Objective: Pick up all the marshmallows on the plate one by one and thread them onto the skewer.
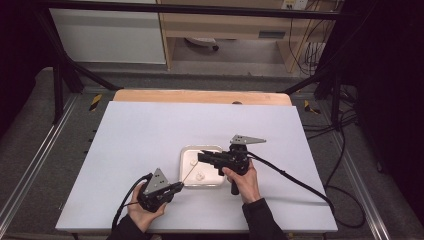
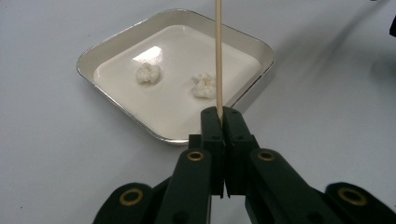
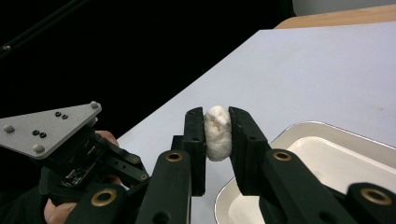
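A shallow metal tray (image 1: 186,150) with a white inside lies on the white tabletop. Two white puffy lumps (image 2: 148,73) (image 2: 204,85) rest in the tray (image 2: 93,53). My left gripper (image 2: 219,112) is shut on the lower end of a thin wooden skewer (image 2: 218,56), which slants up over the tray's near edge. In the high view the left gripper (image 1: 180,185) sits just left of the tray's front corner. My right gripper (image 3: 218,116) is shut on a third white lump (image 3: 218,133), held above the tray's left part (image 1: 201,156).
The white table cover (image 1: 150,130) stretches wide to the left and behind the tray. A wooden strip (image 1: 200,96) borders the far edge. The right gripper's black cable (image 1: 300,182) trails off to the right. Black frame bars and shelving stand beyond.
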The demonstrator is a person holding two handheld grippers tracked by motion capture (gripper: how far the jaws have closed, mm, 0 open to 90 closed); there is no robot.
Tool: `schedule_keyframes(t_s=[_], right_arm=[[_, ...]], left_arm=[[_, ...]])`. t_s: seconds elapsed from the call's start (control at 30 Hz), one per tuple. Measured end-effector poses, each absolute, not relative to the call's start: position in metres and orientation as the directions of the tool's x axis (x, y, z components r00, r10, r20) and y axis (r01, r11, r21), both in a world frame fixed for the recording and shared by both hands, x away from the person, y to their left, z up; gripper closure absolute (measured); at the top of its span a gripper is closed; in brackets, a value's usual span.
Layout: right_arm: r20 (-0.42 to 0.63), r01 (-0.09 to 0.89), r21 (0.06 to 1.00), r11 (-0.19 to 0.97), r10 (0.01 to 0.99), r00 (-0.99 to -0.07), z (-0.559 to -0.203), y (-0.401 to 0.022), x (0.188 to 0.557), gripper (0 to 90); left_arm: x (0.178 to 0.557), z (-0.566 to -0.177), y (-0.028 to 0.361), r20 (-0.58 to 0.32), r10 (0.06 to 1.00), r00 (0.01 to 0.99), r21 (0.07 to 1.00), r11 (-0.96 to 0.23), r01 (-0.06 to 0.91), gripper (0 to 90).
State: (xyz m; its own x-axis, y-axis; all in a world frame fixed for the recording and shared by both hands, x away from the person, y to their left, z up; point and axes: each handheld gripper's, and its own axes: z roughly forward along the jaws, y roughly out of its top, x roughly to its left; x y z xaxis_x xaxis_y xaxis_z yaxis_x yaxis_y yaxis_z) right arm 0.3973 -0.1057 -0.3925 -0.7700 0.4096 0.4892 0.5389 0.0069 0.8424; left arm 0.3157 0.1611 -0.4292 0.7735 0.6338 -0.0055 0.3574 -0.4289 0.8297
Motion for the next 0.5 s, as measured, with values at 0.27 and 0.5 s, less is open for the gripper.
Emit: schedule_keyframes(t_s=[0.27,0.5], right_arm=[[0.487,0.530,0.848,-0.004,0.402,-0.775,-0.3947,-0.1034,0.3942,79.0],[0.477,0.517,0.856,-0.010,0.404,-0.781,-0.3962,-0.1021,0.3914,79.3]], left_arm=[[0.3161,-0.4304,0.1607,-0.022,0.636,0.771,0.829,-0.420,0.369,88.7],[0.3157,-0.4304,0.1601,-0.024,0.634,0.773,0.830,-0.418,0.368,88.8]])
